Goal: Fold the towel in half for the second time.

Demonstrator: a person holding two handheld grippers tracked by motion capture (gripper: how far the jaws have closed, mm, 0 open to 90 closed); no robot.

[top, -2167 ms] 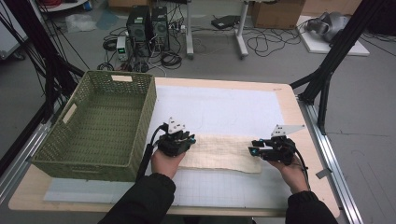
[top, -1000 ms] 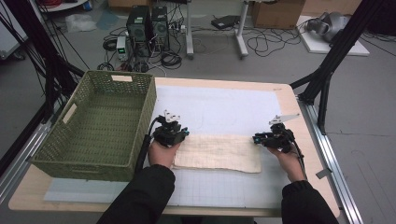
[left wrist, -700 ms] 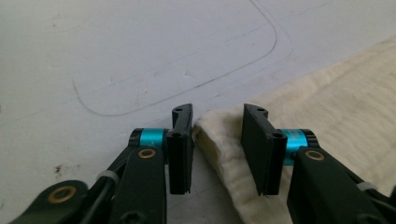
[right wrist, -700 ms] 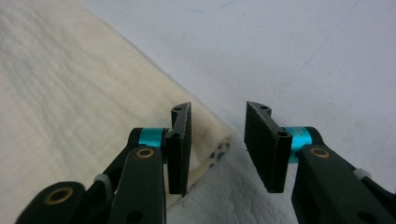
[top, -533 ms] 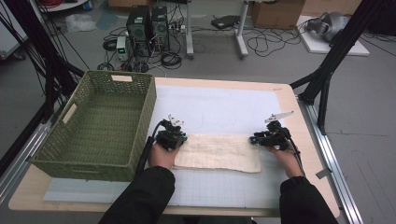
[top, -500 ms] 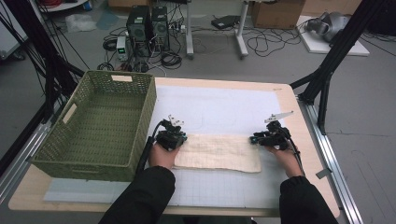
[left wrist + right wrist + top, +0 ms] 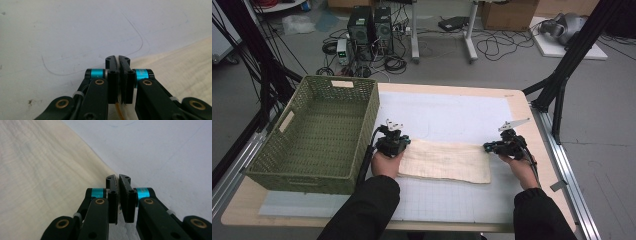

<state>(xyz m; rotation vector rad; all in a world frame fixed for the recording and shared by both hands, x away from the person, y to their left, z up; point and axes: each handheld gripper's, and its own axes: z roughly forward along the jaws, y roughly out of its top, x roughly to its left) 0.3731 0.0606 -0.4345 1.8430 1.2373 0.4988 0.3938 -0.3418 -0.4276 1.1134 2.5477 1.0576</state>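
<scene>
Both hands have slid forward since the earliest picture, from the near corners of the cream rectangular cloth (image 7: 445, 161) to its far corners, and both pairs of jaws have just been closing. Largest on the table, the green woven rectangular basket (image 7: 357, 125) stands just to the left of the left gripper (image 7: 393, 144); its inside holds nothing that can be made out. That cloth lies flat on the white mat (image 7: 452, 112), stretched between the two grippers. At its left far corner the left gripper is clamped on the cloth, a strip of fabric showing between the pressed pads (image 7: 114, 72). At the right far corner the right gripper (image 7: 497, 147) has its jaws nearly together; whether cloth sits between them is hidden by the jaws themselves, the cloth's edge ending just beside its left pad (image 7: 111, 187)
</scene>
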